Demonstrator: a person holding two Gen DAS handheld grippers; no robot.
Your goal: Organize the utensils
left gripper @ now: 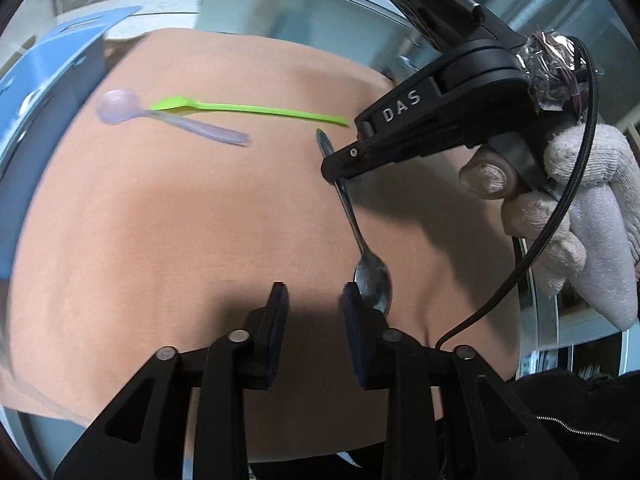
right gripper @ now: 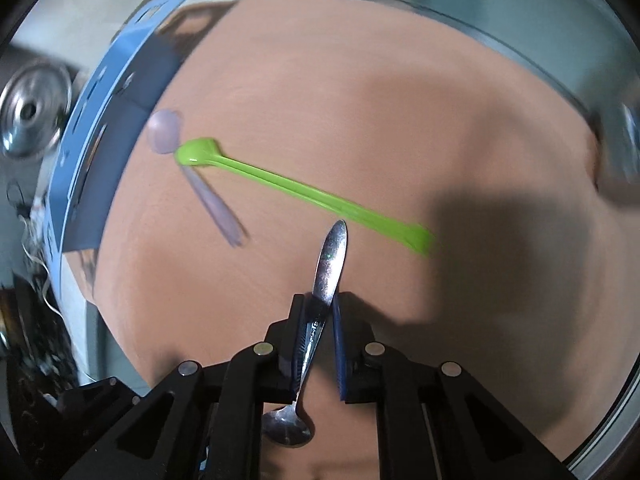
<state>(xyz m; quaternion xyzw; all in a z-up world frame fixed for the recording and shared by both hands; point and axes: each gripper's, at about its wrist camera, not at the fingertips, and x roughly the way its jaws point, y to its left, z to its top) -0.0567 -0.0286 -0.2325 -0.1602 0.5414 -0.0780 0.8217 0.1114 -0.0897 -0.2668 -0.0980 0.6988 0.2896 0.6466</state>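
- From the left wrist view, we saw our left claw (left gripper: 314, 300) standing open with nothing between its fingers, its right finger just beside the bowl of the metal spoon (left gripper: 372, 280).
- There the right claw (left gripper: 334, 168), held by a gloved hand (left gripper: 580, 216), was clenched on that spoon's handle over the worktop (left gripper: 200, 220).
- A green spoon (left gripper: 248, 110) and a pale purple spoon (left gripper: 120, 106) lay crossed on the far side, untouched.
- From the right wrist view, we saw the metal spoon (right gripper: 330, 256) grasped mid-handle, bowl toward the camera.
- The green spoon (right gripper: 304, 192) and purple spoon (right gripper: 164, 132) lay near a blue box (right gripper: 116, 88); we judged all three spoons not yet sorted.
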